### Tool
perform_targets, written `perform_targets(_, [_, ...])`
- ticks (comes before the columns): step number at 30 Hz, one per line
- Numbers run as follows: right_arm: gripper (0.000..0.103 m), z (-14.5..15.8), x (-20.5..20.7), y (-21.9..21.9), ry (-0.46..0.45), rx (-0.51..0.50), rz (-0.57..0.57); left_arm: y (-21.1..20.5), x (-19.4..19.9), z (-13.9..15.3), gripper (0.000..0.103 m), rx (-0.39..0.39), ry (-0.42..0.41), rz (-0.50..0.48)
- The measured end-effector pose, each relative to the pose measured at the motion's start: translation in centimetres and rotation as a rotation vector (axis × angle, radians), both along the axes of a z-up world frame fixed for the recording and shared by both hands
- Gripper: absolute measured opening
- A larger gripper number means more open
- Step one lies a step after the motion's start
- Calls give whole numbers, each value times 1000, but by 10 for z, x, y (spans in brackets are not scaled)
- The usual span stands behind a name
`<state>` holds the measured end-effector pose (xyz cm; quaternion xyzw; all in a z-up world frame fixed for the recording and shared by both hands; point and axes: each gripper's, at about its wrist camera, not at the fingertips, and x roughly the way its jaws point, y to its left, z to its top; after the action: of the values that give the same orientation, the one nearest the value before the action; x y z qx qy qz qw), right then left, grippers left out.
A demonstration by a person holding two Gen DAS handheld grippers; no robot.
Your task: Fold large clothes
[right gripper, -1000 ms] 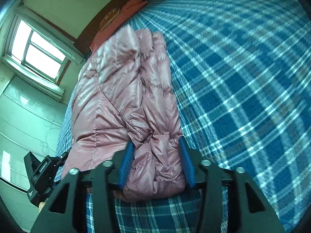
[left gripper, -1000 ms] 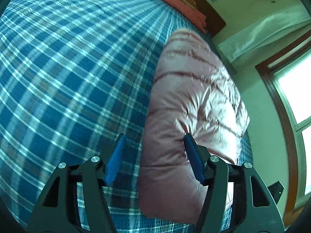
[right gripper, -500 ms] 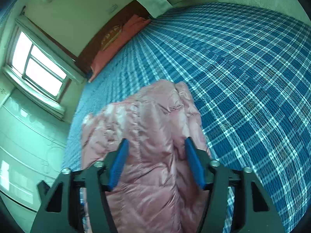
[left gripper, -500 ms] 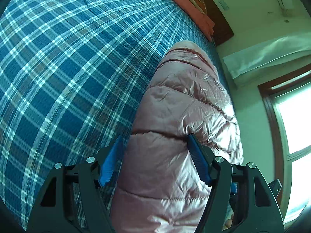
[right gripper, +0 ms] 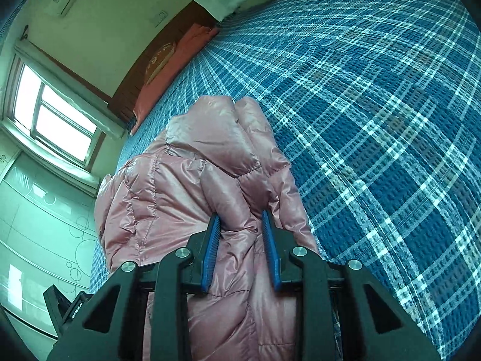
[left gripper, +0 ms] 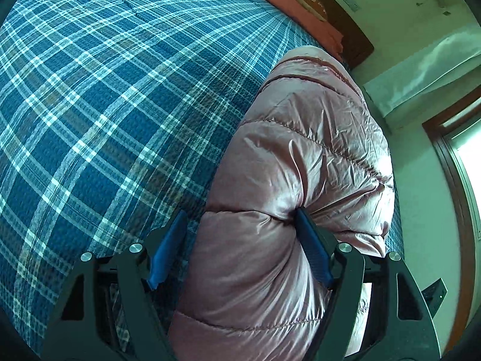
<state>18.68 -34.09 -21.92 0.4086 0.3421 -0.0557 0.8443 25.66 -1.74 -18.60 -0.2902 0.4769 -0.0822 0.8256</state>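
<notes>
In the left wrist view, a pink puffer jacket (left gripper: 300,180) is seen lying on the blue plaid bedspread (left gripper: 105,105); the left gripper (left gripper: 240,225) is spread over a padded roll, its jaws opening, only the right pad dug into fabric, the left one clear. In the right wrist view, the right gripper (right gripper: 240,222) is closing, a fold of the jacket (right gripper: 186,186) pinched between its pads; a window (right gripper: 57,120) is seen at the left.

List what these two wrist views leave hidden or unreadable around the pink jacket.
- Left wrist view: the jacket's near end is cut off by the bottom edge and the left gripper.
- Right wrist view: the fabric under the closing right gripper is covered by its black frame.
- Both views: the bedspread beneath the jacket is hidden.
- Headboard emblem: too small to read.
</notes>
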Motion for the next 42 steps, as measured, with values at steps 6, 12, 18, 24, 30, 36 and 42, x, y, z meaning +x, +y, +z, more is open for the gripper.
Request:
perform_targets(6, [28,-8,-19,-8,-27,23,-13,1,0,0,74,-3,3,-1])
perform_targets(12, [36,1,-28,-15,-24,37,-13,1,-2,1,74,-8,4,-5])
perform_targets(18, [74,21,-63,-21,-27,-22,-36,26,-7,7,79,-158,64,54])
perform_targets(24, [75,-4,-70,-22,-1,66,16,23,-11,-3,93,-172,46,17])
perform_targets(30, [78,-8,-66,-2,-26,91,124,16,-5,0,99,-151,41,-39])
perform_targets(36, [78,-10,-68,-3,-47,110,138,13,-6,-1,99,-148,43,-46])
perform_targets(42, [78,-12,-57,-9,-32,95,137,9,-3,1,99,-134,49,-63])
